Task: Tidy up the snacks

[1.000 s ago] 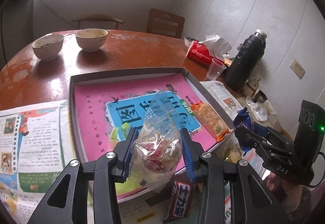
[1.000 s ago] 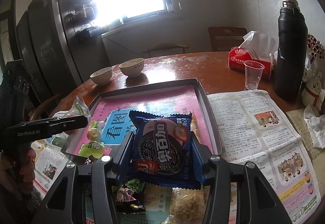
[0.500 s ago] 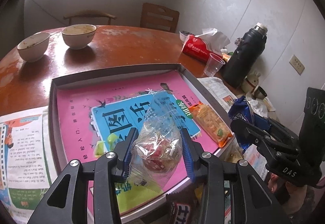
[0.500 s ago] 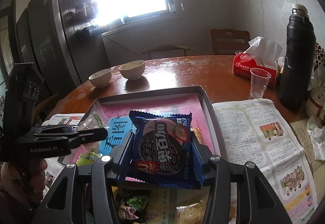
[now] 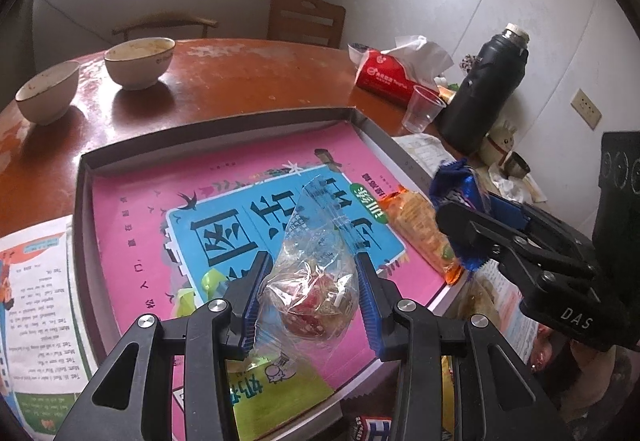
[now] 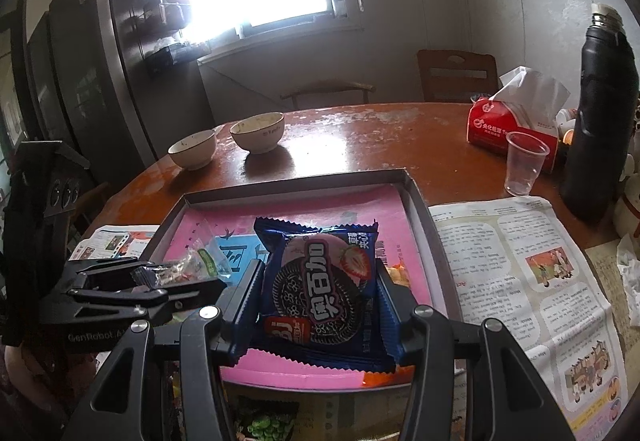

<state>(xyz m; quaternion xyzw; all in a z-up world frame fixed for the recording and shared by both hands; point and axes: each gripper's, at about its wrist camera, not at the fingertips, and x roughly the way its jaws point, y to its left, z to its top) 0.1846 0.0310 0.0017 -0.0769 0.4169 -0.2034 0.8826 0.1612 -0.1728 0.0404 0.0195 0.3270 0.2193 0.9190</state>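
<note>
From your left wrist camera, your left hand-held gripper (image 5: pixel 308 293) is clamped on a clear plastic snack bag (image 5: pixel 316 273) with something red inside, held above the near part of the grey tray (image 5: pixel 224 125), which is lined with a pink printed sheet. An orange snack packet (image 5: pixel 420 229) already lies in the tray at its right wall. Your right hand-held gripper (image 5: pixel 460 225) comes in from the right, pinching a blue wrapper over that orange packet. The clear bag is loose and crinkly, and its long tail sticks up past the pads; if you let go while it hangs this high, I judge it could roll or land across the tray's near wall. The two tools are also close, so they may knock if you lower both together. What the bag holds is too crumpled to name.

From your right wrist camera, that gripper is closed on a blue sandwich-cookie packet (image 6: pixel 320 293) with a strawberry on it, above the tray's near right part. The packet is wide and hides the tray floor under it, so you cannot see where it would land, and the orange packet shows only as slivers. More snacks lie on the desk (image 6: pixel 360 137) below the tool, mostly cut off.
</note>
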